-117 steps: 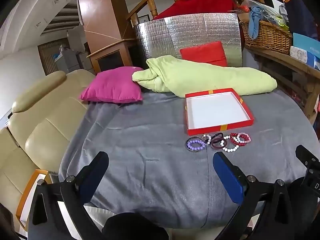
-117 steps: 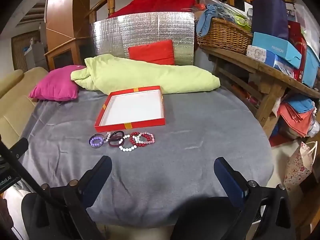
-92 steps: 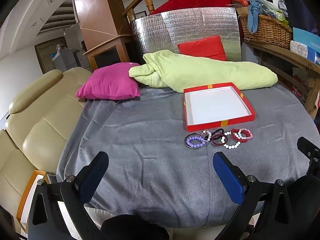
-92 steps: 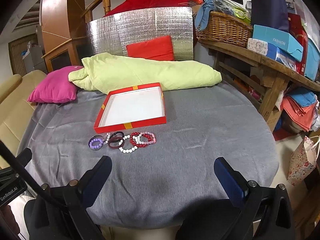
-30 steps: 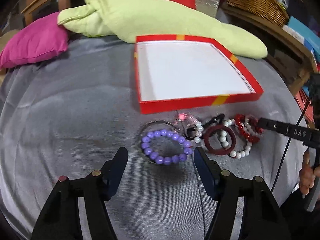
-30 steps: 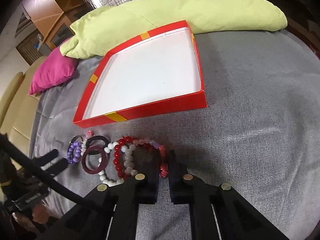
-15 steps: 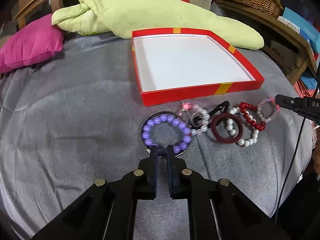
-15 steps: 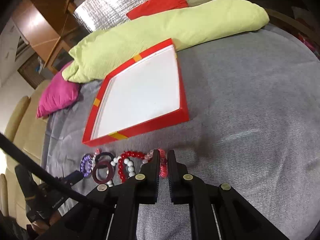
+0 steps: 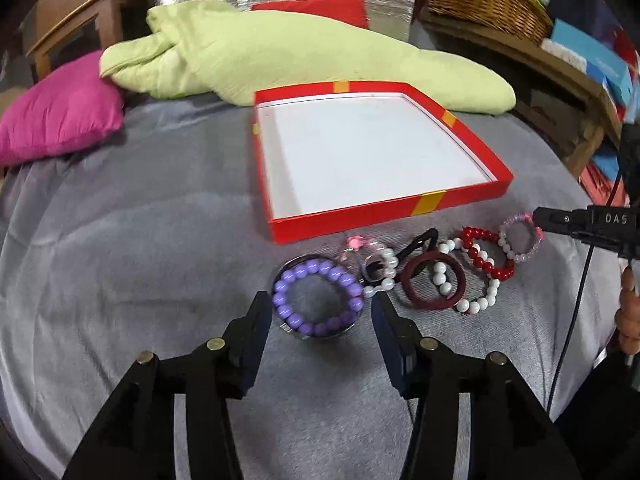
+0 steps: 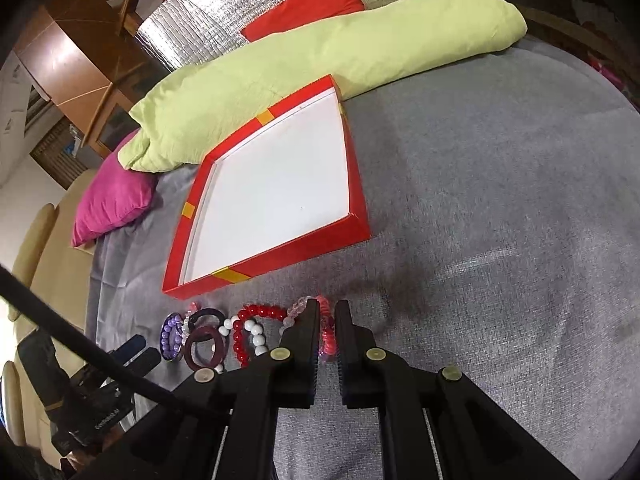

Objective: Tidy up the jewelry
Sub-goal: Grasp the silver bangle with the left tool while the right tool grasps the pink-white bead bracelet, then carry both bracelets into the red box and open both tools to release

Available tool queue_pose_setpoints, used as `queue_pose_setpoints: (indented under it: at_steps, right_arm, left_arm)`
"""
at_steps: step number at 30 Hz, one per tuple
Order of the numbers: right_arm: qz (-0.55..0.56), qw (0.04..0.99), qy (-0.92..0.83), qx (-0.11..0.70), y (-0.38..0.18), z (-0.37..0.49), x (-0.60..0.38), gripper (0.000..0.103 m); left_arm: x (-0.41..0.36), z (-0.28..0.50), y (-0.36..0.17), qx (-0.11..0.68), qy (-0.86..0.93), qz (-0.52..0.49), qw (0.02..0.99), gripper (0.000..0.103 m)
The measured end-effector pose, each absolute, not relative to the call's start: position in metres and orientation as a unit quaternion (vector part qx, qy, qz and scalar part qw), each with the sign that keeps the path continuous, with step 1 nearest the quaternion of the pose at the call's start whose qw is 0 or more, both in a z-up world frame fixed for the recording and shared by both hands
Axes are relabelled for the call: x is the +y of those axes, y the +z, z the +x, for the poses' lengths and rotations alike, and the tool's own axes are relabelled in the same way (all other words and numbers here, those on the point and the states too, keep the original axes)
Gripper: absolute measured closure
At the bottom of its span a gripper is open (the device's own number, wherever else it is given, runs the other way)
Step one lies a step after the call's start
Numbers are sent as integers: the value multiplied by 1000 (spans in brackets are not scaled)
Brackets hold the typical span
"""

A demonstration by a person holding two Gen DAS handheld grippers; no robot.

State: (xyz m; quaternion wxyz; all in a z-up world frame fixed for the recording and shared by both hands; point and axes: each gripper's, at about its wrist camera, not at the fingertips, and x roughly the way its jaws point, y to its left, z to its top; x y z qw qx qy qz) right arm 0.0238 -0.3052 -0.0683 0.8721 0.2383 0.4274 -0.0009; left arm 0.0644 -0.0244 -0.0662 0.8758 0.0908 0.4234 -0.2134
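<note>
A red box lid with a white inside (image 9: 460, 194) (image 10: 280, 256) lies on the grey cloth. In front of it lies a row of bracelets: a purple bead bracelet (image 9: 317, 300) (image 10: 171, 336), a dark red bangle (image 9: 434, 280), a white bead bracelet (image 9: 476, 304), a red bead bracelet (image 9: 486, 252) and a pink bead bracelet (image 9: 520, 240) (image 10: 326, 332). My left gripper (image 9: 318, 316) is open, its fingers either side of the purple bracelet. My right gripper (image 10: 327, 320) is shut on the pink bracelet, which rests on the cloth.
A green pillow (image 9: 280, 56) and a magenta cushion (image 9: 60, 108) lie behind the box. A wooden shelf with a basket (image 9: 488, 4) stands at the right. A beige sofa (image 10: 36, 248) is at the left.
My left gripper has opened from shut and now straddles the purple bracelet. My right gripper stays closed on the pink bracelet and has shifted slightly.
</note>
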Motion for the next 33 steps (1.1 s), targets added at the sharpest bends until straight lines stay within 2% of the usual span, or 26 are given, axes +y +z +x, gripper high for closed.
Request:
queue_pose_setpoints:
  at_steps: [5,13,14,15,17,21,24,29,30,31,33]
  right_arm:
    - [243,868,-1,433,-72,25,-307,95]
    - [245,870,3,428,-68,25,-306,95]
    - [244,869,3,431,-69,25,-306,95]
    - [243,868,2,432,-70,25,-305,95]
    - [245,868,1,432,-70,26,-306,95]
    - [243,868,3,433,-71,27,-306,95]
    - [239,866,6,440,-74,29,-303,95]
    - [237,870,21,432,-70,28,-298,95]
    - [238,872,25,427,-68,27,-297,95]
    - [239,874,29,421,-65,26,-296,95]
    - [242,878,38,411,-61,24,-295,95]
  left_arm:
    - [-34,77,-83,458,-216,98,857,50]
    - [-32,78,-80,436,-222,96,867,49]
    - [-30,77,-77,432,-227,93,868,46]
    - [-29,75,-75,424,-228,94,871,35]
    - [-26,70,-73,409,-210,107,882,21]
    - [-24,75,-84,423,-185,126,878,18]
    - [-26,87,-99,460,-171,127,862,18]
    - [-31,91,-100,453,-178,121,865,18]
    - [-31,91,-99,450,-177,115,867,20]
    - [-30,93,-99,448,-179,111,869,32]
    - [-27,94,-96,444,-185,105,870,41]
